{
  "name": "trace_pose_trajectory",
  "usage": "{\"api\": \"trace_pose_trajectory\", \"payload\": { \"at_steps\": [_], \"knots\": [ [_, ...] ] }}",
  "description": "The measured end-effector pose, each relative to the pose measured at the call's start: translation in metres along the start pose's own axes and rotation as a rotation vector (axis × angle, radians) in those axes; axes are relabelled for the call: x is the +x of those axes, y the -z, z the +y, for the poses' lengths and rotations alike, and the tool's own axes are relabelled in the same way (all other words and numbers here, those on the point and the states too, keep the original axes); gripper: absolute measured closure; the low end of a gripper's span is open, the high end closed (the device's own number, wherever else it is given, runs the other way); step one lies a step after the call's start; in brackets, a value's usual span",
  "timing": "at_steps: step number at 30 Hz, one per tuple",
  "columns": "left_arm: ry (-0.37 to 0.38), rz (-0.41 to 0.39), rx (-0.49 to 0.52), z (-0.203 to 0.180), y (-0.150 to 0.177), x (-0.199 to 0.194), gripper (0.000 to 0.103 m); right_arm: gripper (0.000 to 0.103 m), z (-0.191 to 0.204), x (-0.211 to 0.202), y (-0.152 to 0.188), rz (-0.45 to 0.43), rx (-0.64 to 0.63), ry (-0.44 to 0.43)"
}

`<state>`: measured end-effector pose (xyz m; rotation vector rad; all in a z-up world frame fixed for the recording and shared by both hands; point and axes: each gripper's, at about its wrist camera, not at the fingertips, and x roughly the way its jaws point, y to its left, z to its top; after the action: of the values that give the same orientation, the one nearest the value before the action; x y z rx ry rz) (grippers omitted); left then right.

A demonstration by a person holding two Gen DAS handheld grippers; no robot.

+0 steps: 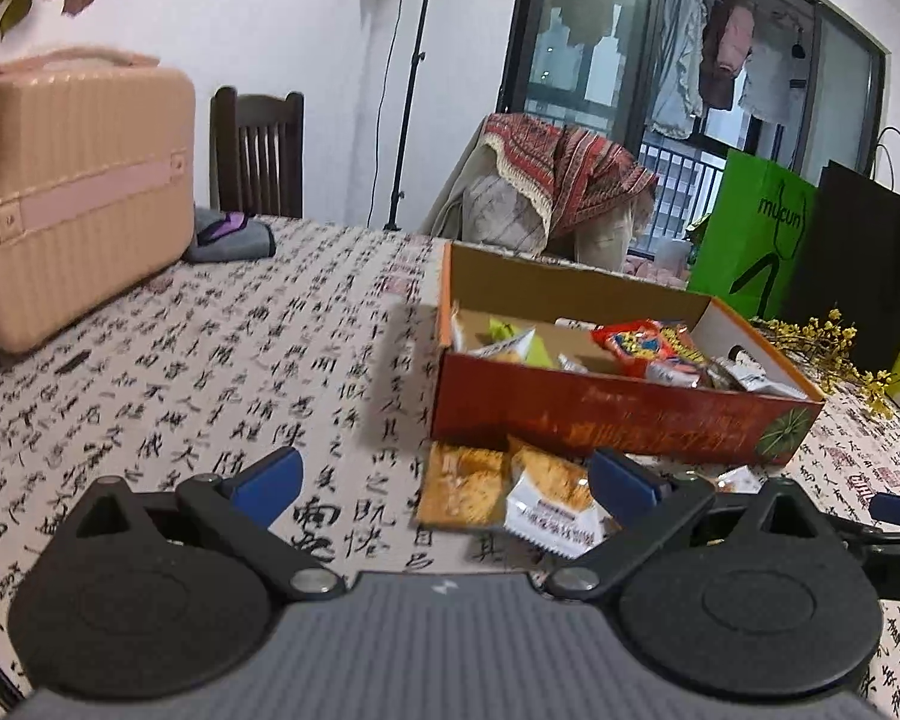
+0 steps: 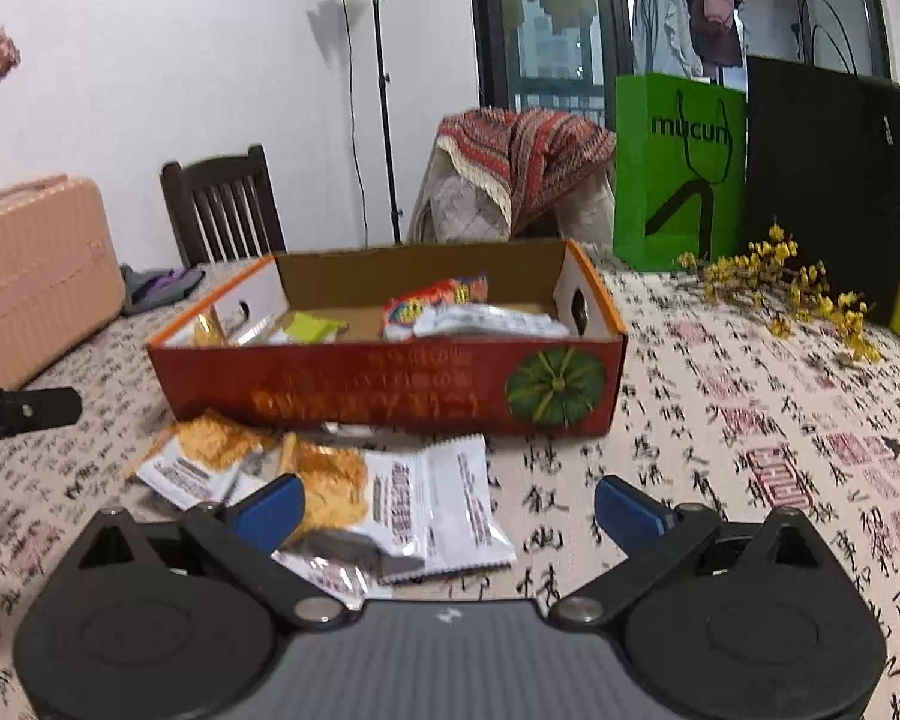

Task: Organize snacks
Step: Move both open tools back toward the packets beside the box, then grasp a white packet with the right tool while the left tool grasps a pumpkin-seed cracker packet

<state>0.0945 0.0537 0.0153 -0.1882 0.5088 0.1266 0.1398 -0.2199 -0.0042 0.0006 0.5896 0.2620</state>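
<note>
An open red cardboard box (image 1: 618, 420) (image 2: 390, 396) stands on the table and holds several snack packets, among them a red one (image 1: 642, 345) (image 2: 432, 300). Loose orange-and-white snack packets (image 1: 510, 492) (image 2: 360, 498) lie on the cloth in front of the box. My left gripper (image 1: 444, 480) is open just above the table, with the loose packets between and beyond its blue fingertips. My right gripper (image 2: 447, 507) is also open, hovering over the white packets; its left fingertip (image 2: 270, 510) overlaps an orange one. Nothing is held by either.
A pink case (image 1: 72, 192) (image 2: 36, 276) sits at the left of the calligraphy tablecloth (image 1: 210, 360). Green (image 2: 678, 174) and black (image 2: 828, 186) paper bags and a yellow flower sprig (image 2: 792, 294) stand at the right. Chairs (image 2: 222, 210) line the far edge.
</note>
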Motion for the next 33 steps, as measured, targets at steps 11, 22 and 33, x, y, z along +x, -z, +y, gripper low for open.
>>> {"api": "trace_pose_trajectory", "payload": {
  "at_steps": [11, 22, 33],
  "knots": [
    [-0.001, 0.012, -0.045, 0.024, 0.006, 0.002, 0.000, 0.010, 0.000, 0.044, -0.002, 0.152, -0.102, 0.084],
    [-0.001, 0.011, -0.063, 0.030, 0.008, 0.002, 0.000, 0.022, 0.021, 0.072, -0.020, 0.176, -0.176, 0.040],
    [0.000, 0.014, -0.060, 0.028, 0.007, 0.003, 0.000, 0.045, 0.008, 0.089, -0.023, 0.204, -0.099, -0.018]
  ]
}}
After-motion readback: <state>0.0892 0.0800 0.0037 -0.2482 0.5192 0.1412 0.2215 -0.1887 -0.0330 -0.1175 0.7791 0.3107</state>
